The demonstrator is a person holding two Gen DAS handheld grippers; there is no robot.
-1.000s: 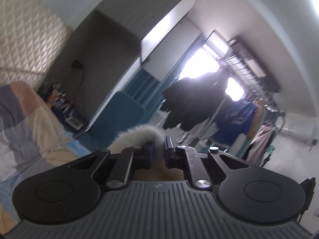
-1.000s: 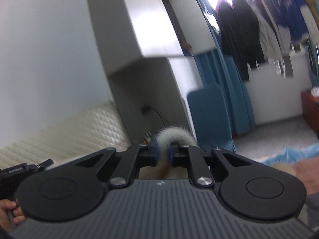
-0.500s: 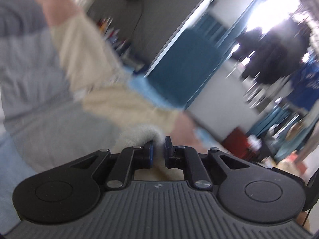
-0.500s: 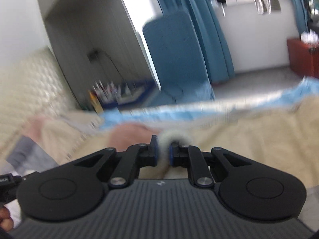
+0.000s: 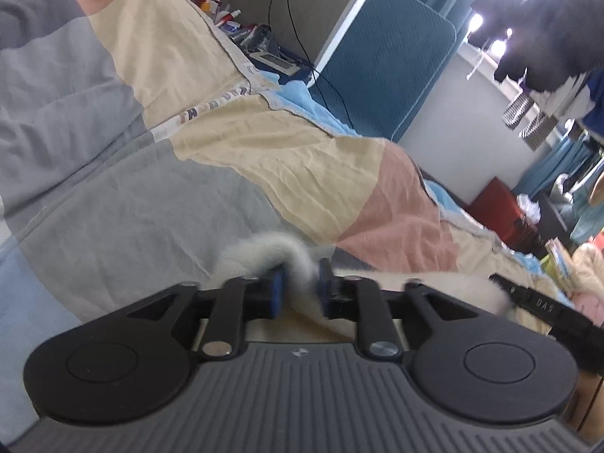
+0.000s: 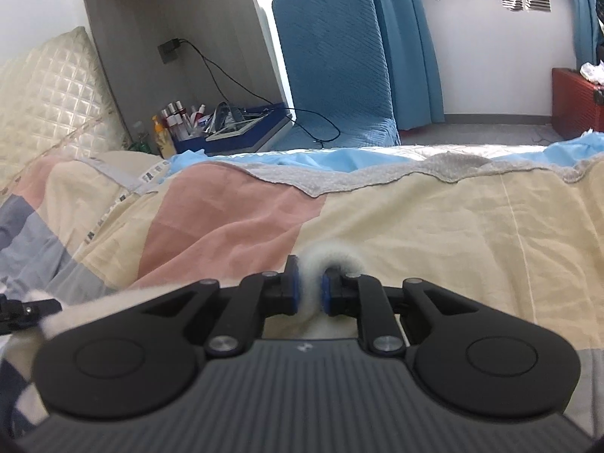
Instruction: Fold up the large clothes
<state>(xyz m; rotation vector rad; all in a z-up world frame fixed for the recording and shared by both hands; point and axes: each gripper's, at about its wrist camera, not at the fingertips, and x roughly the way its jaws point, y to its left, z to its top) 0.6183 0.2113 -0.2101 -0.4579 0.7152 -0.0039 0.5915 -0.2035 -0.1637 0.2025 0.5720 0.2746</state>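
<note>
Left gripper (image 5: 298, 288) has just been opening, fluffy white garment (image 5: 264, 253) loose between its jaws; right gripper (image 6: 309, 288) pinches the same fleece.
Garment lies low centre on patchwork bedspread (image 6: 415, 226); laying-down step, next likely right release, then regrip for folding.

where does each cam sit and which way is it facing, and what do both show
Left wrist: sits on the left gripper, angled down over the patchwork bedcover toward a blue chair; its jaws, just opening, have the fluffy white garment between them.
Right wrist: sits on the right gripper, low over the bedcover, facing the chair and a bedside nook; jaws pinch the garment.
Shared: bedcover, chair, garment; each view also catches part of a black device at its edge, seemingly the other gripper.
</note>
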